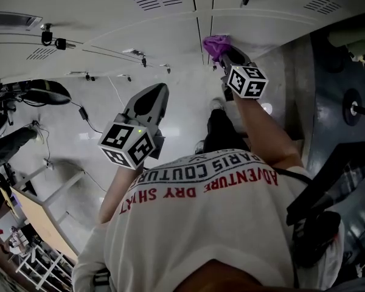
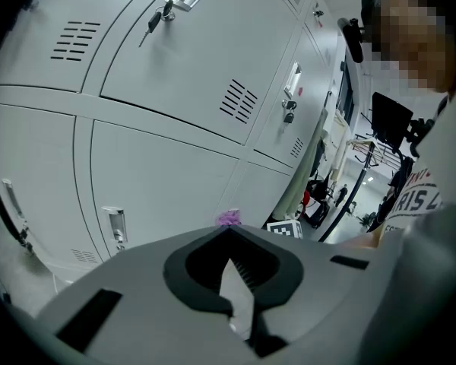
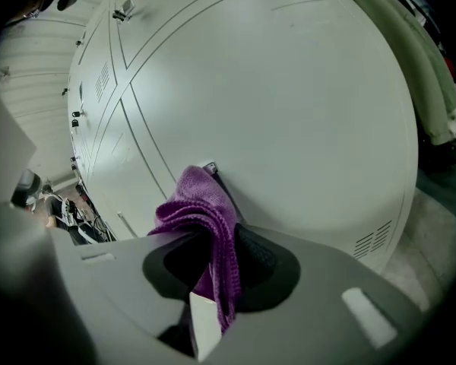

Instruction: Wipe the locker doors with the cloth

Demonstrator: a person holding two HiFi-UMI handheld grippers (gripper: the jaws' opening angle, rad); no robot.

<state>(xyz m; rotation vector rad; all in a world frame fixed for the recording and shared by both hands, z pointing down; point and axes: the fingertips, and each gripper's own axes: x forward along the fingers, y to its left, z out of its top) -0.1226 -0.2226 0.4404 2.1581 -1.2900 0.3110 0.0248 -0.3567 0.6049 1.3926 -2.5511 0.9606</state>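
Cloth (image 3: pixel 204 217) clamped between right gripper (image 3: pixel 213 280) fingers (image 3: pixel 256 261), against locker door (image 3: pixel 289 90)

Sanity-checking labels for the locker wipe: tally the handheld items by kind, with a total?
Purple cloth: 1, clamped in the right tongs
Tongs: 2, the left tongs shut and empty, the right tongs shut on the purple cloth
Total: 3
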